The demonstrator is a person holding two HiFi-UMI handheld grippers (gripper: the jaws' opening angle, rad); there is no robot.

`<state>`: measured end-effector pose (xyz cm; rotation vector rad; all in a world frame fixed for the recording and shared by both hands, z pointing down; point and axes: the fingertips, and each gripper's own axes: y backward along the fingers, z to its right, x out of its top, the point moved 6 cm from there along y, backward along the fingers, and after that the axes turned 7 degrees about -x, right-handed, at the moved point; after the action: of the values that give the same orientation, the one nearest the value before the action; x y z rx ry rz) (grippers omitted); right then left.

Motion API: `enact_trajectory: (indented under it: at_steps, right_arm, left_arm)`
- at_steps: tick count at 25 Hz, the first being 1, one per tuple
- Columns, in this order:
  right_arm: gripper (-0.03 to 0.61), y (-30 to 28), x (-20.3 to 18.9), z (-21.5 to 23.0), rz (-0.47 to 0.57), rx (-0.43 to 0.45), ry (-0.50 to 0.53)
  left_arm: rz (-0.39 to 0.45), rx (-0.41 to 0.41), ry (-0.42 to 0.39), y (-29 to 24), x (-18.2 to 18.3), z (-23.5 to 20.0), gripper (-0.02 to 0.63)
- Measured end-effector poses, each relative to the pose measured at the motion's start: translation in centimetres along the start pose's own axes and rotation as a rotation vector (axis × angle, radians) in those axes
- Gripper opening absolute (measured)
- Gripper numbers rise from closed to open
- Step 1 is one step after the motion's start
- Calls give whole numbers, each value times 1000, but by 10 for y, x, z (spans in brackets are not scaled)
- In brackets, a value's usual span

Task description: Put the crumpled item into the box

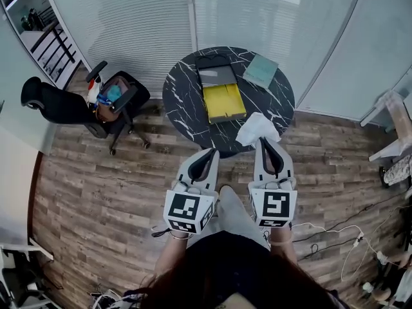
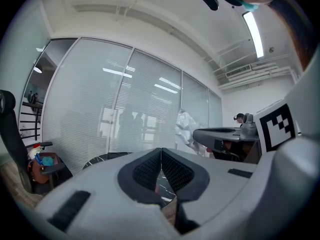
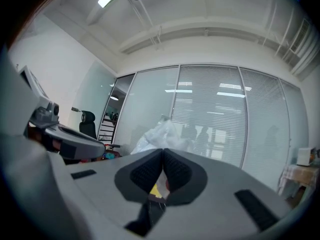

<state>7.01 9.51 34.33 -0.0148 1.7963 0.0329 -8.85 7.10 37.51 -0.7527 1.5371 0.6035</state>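
Note:
A crumpled white item (image 1: 257, 129) hangs at the tip of my right gripper (image 1: 262, 140), whose jaws are shut on it, over the near edge of the round black marble table (image 1: 183, 102). In the right gripper view the item (image 3: 156, 133) bulges up just past the closed gripper (image 3: 163, 151). An open box (image 1: 224, 102) with a yellow inside and a grey lid (image 1: 217, 76) lies at the table's middle, ahead and to the left. My left gripper (image 1: 212, 152) is shut with nothing in it, beside the right one. From the left gripper (image 2: 161, 151) view the item (image 2: 186, 129) shows to the right.
A pale green pad (image 1: 261, 71) lies on the table's right side. A black office chair (image 1: 109, 102) holding a bag stands left of the table. Glass walls with blinds close the far side. Cables (image 1: 335, 234) trail across the wood floor at right.

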Motion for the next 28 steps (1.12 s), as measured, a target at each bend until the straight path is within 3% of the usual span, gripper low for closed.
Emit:
enact_trajectory:
  at_steps: [28]
  right_arm:
    - [25, -135, -11, 35, -13, 72, -28]
  left_arm:
    - [-29, 25, -20, -120, 19, -65, 28]
